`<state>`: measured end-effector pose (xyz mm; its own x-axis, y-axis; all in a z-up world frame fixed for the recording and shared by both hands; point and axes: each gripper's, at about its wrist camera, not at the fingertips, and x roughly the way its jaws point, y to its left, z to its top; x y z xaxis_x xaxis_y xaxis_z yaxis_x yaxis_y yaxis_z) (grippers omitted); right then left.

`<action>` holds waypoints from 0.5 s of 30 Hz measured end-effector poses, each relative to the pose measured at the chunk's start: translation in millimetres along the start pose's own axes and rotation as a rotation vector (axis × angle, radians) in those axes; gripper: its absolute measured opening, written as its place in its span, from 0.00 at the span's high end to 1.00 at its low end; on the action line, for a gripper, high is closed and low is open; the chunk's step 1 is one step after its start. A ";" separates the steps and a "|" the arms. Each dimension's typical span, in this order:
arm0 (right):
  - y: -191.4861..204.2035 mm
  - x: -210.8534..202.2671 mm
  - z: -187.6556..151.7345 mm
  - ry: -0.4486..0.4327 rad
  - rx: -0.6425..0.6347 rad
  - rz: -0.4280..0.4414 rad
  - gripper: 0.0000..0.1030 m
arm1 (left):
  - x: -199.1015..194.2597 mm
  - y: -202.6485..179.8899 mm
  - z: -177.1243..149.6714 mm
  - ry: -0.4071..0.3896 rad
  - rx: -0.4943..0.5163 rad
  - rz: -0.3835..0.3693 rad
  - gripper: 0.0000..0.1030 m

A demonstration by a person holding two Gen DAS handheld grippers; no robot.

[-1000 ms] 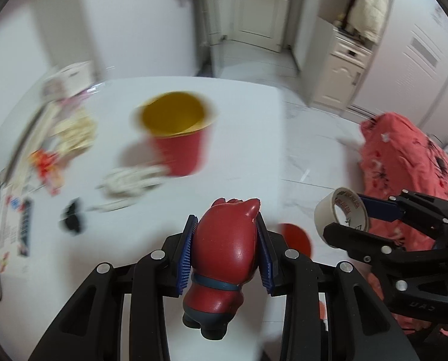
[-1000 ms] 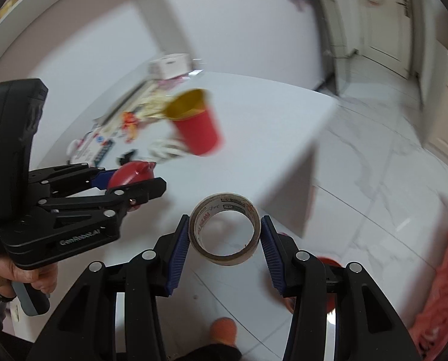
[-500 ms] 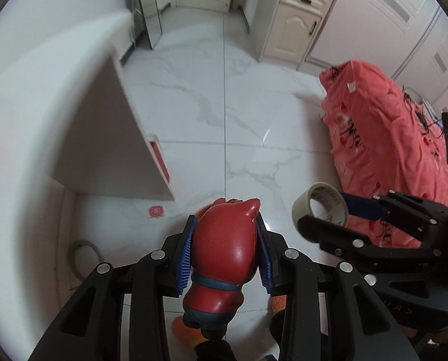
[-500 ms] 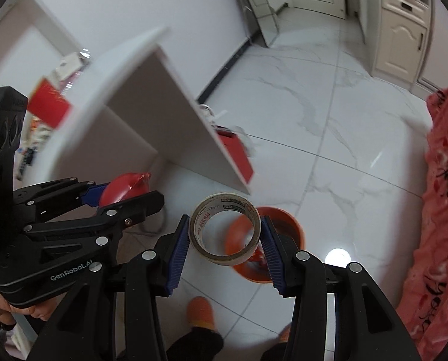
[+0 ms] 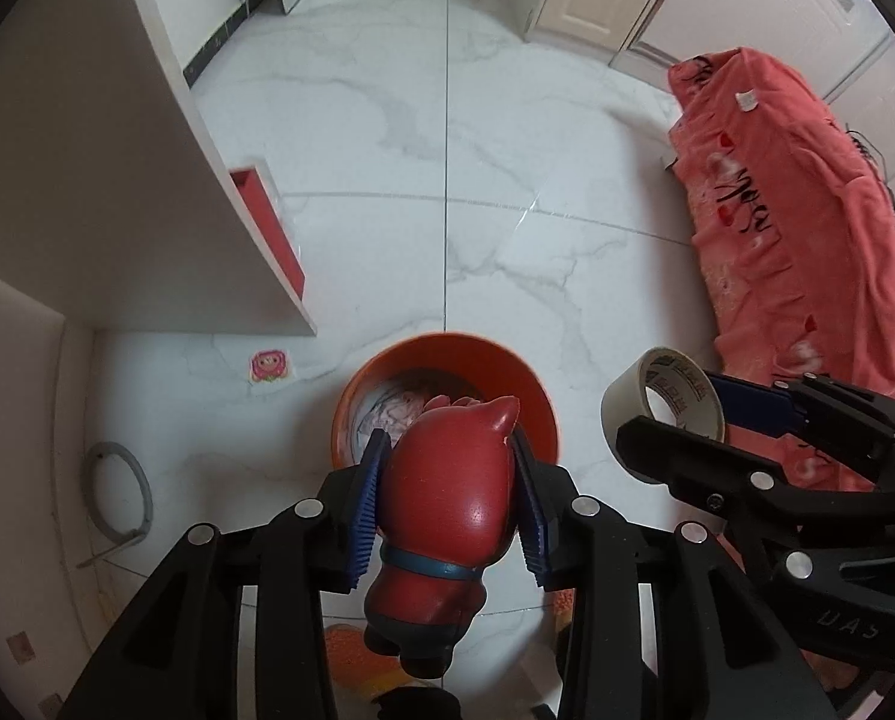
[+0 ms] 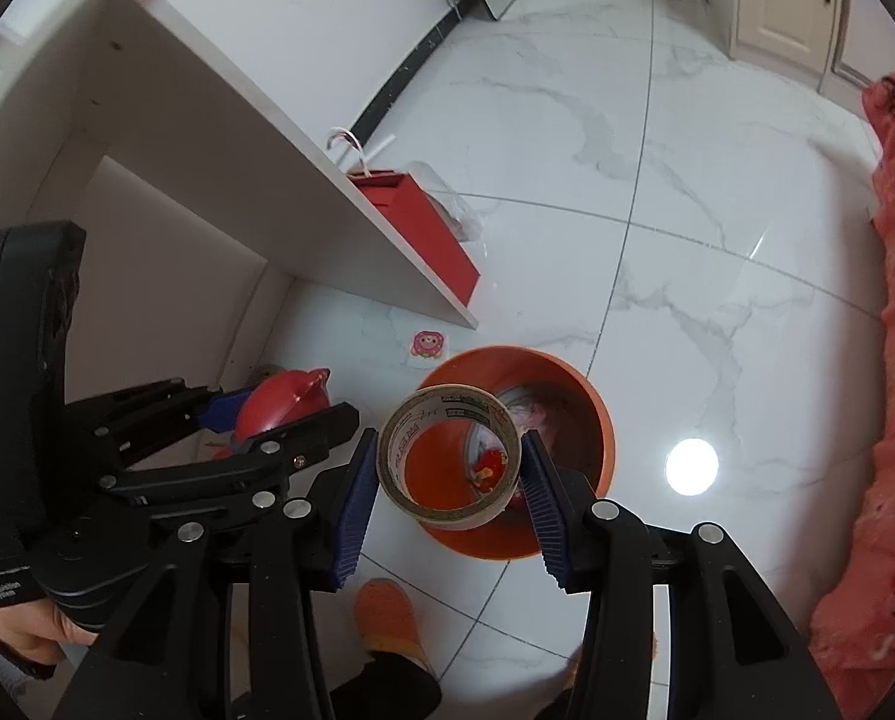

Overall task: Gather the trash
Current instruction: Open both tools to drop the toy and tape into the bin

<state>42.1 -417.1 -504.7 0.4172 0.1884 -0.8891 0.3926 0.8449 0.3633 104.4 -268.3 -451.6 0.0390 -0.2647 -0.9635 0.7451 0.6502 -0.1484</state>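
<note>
Our left gripper, jaws just eased a little wider, pinches a red toy beside the orange bin; our right gripper clamps a tape roll over it.

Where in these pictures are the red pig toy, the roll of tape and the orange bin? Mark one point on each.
red pig toy [image 5: 453, 498], left wrist view, on its rounded back.
roll of tape [image 6: 400, 429], right wrist view, on its outer band.
orange bin [image 6: 604, 438], right wrist view, on its right rim.
</note>
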 end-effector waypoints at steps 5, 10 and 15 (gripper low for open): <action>-8.5 25.2 -1.1 0.020 0.021 0.009 0.52 | 16.4 8.0 -1.0 0.022 0.004 0.017 0.44; -12.4 24.0 -2.7 0.022 0.017 -0.003 0.52 | 17.8 11.6 -1.9 0.022 0.005 0.008 0.42; -5.7 10.1 2.4 0.011 0.015 0.003 0.52 | 7.0 10.0 0.4 0.019 0.006 0.014 0.42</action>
<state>46.0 -421.2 -515.0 0.4092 0.1970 -0.8909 0.4037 0.8365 0.3704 112.4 -263.9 -459.8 0.0370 -0.2424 -0.9695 0.7485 0.6495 -0.1338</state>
